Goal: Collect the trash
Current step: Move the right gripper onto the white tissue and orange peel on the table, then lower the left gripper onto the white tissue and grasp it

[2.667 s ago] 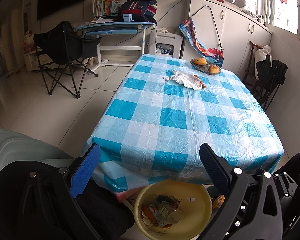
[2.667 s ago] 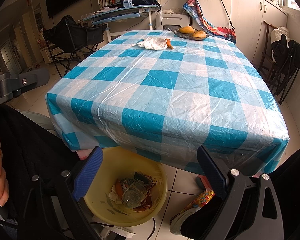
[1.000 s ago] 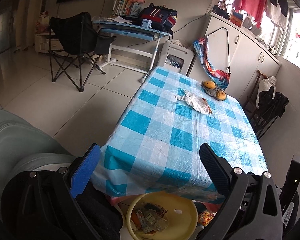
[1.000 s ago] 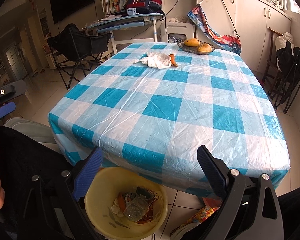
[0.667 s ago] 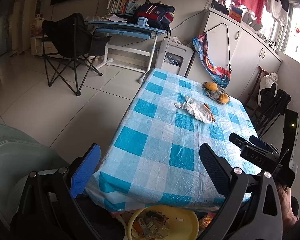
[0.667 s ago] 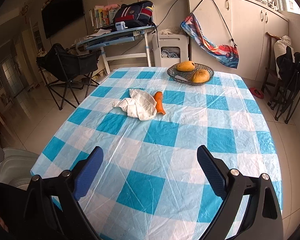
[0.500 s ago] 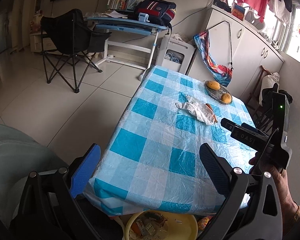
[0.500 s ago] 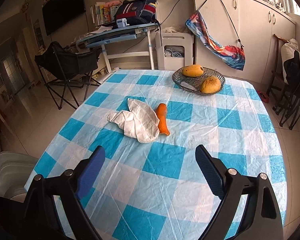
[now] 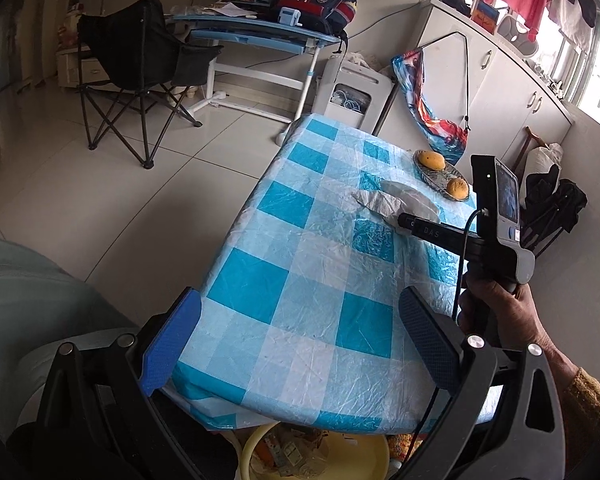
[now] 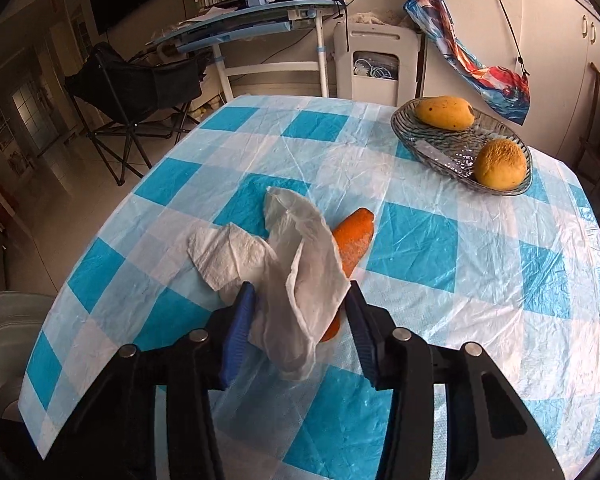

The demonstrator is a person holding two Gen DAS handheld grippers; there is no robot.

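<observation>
On the checked tablecloth point(image 10: 416, 236), crumpled tissue point(image 10: 296, 280) sits between the closing right claw point(image 10: 300, 300).

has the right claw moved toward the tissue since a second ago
Yes: the right claw has come forward over the table from its near edge and is closing on the tissue.

The left gripper point(image 9: 300, 344) is hanging open at the bottom of the frame over the table point(image 9: 284, 280). At right, a hand point(image 9: 500, 308) is holding the right gripper point(image 9: 404, 220), its tip reaching the tissue point(image 9: 392, 200) at centre right; its jaws are too small to read. A bowl point(image 9: 440, 172) is sitting beyond, a bin point(image 9: 360, 456) peeking out bottom centre.
</observation>
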